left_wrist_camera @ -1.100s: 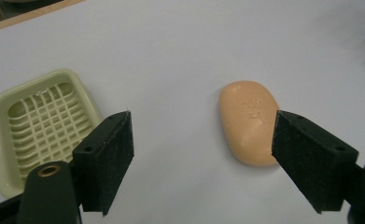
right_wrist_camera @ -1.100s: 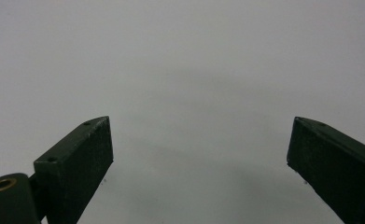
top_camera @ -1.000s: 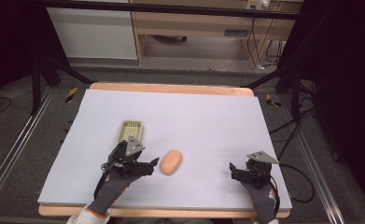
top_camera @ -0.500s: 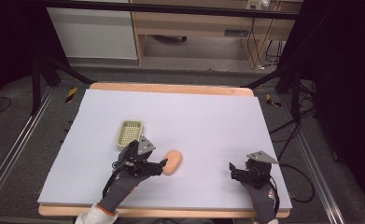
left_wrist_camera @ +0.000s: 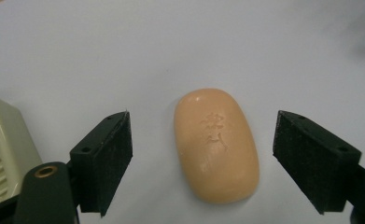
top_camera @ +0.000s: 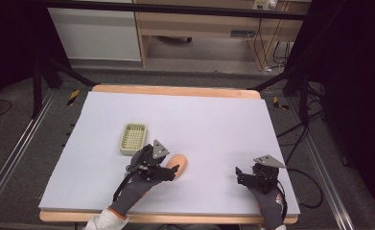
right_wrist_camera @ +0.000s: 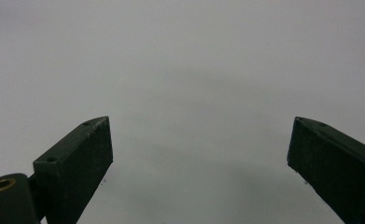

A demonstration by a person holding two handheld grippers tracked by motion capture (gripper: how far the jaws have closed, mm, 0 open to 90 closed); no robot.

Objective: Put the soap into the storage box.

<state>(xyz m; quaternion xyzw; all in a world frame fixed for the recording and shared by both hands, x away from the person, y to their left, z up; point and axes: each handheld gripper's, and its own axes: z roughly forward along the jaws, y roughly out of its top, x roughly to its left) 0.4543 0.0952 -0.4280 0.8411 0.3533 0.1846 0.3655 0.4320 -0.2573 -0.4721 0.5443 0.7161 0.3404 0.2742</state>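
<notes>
Two grippers sit low in the high view, each held in a gloved hand that enters from the bottom edge. Left of centre, the left gripper [top_camera: 173,171] reaches toward the lower middle of the frame, where a peach-coloured bar of soap [top_camera: 179,164] lies flat on the pale table cover [top_camera: 214,124]; its jaw tips overlap the near end of the bar there. In the left gripper view the soap [left_wrist_camera: 215,143] fills the centre, long axis running up and down the frame, with a stamped mark on its top face. The two black jaws stand spread wide, one at lower left and one at lower right, with the bar between them and bare cover visible on both sides, so neither pad touches it. At the left edge of that view a corner of a pale green slotted tray [left_wrist_camera: 0,149] shows just beside the left-hand jaw. In the high view the same tray [top_camera: 133,138] rests on the cover up and to the left of the soap, near but apart from it. Toward the lower right of the high view the right gripper [top_camera: 240,174] hangs over bare cover, well apart from the soap. The right gripper view shows its jaws spread wide over plain surface, holding nothing.
</notes>
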